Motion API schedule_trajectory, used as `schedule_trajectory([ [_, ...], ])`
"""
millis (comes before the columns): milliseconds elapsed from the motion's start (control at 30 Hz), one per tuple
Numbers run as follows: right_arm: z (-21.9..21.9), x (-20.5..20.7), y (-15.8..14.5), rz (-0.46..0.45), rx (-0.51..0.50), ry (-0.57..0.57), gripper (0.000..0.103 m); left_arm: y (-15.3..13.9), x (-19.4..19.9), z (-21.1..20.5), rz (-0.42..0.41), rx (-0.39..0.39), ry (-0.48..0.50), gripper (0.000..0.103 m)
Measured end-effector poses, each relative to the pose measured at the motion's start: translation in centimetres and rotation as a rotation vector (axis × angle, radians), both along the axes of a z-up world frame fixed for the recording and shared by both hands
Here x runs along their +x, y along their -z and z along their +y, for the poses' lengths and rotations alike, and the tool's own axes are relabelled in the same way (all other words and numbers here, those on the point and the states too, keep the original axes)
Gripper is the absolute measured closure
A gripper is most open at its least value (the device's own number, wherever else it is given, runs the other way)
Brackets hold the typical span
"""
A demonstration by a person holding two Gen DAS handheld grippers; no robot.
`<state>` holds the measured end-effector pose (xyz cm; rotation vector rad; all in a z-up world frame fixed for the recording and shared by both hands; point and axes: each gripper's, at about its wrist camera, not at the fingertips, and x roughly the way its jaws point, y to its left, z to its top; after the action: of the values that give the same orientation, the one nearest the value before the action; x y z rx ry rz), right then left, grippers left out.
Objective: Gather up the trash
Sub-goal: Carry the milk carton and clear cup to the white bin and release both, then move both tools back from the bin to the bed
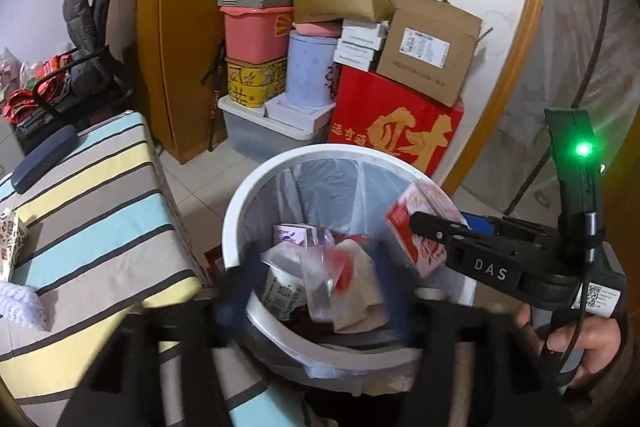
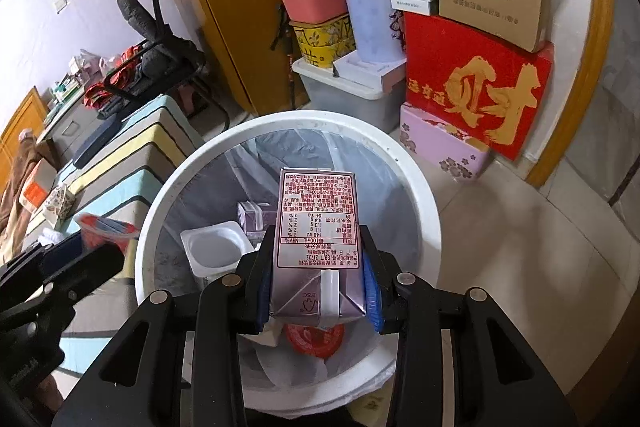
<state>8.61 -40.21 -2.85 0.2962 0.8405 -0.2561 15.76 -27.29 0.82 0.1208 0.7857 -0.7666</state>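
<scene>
A white trash bin (image 1: 236, 203) with a clear liner holds cartons, cups and wrappers. It also shows in the right wrist view (image 2: 416, 195). My right gripper (image 2: 318, 287) is shut on a purple drink carton (image 2: 318, 219) and holds it above the bin's opening. In the left wrist view the right gripper (image 1: 424, 227) shows with the carton (image 1: 420, 223) over the bin's right rim. My left gripper (image 1: 320, 291) is blurred over the bin, jaws apart. A clear wrapper with red print (image 1: 332, 279) hangs blurred between them; in the right wrist view it (image 2: 106, 229) is at the left gripper's tip.
A table with a striped cloth (image 1: 92, 195) stands left of the bin, with a dark case (image 1: 44, 159) on it. Stacked boxes and tubs, including a red box (image 1: 396, 131), stand behind the bin. A chair with clothes (image 1: 76, 67) is at the far left.
</scene>
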Motion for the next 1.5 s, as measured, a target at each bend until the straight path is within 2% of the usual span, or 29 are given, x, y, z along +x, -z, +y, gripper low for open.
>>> schedule_trajectory([
  [33,0.0,0.1,0.1,0.004,-0.005,-0.001,0.061,-0.1,0.1,0.2,0.000,-0.011,0.001,0.038],
  [100,0.0,0.1,0.1,0.002,-0.014,0.006,0.045,-0.2,0.2,0.4,-0.002,-0.017,-0.002,0.038],
  [133,0.0,0.0,0.1,-0.002,-0.010,0.009,0.043,-0.3,0.2,0.5,-0.004,-0.011,-0.007,0.038],
  [400,0.6,-0.1,-0.7,-0.038,-0.013,0.005,0.043,-0.8,0.3,2.2,-0.015,-0.020,-0.035,0.037],
  [800,3.3,-0.1,-2.2,-0.096,-0.016,-0.029,0.043,-1.7,0.0,7.0,-0.039,-0.046,-0.117,0.037],
  [1100,7.1,0.8,-2.6,-0.115,-0.029,-0.115,0.043,-2.8,0.3,12.4,-0.088,-0.067,-0.216,0.037],
  [1333,10.4,2.0,-2.8,-0.139,-0.021,-0.203,0.043,-2.7,1.8,17.3,-0.082,-0.078,-0.300,0.036],
  [1500,13.6,3.2,-2.2,-0.127,-0.017,-0.287,0.043,-2.6,2.7,20.7,-0.094,-0.047,-0.360,0.036],
])
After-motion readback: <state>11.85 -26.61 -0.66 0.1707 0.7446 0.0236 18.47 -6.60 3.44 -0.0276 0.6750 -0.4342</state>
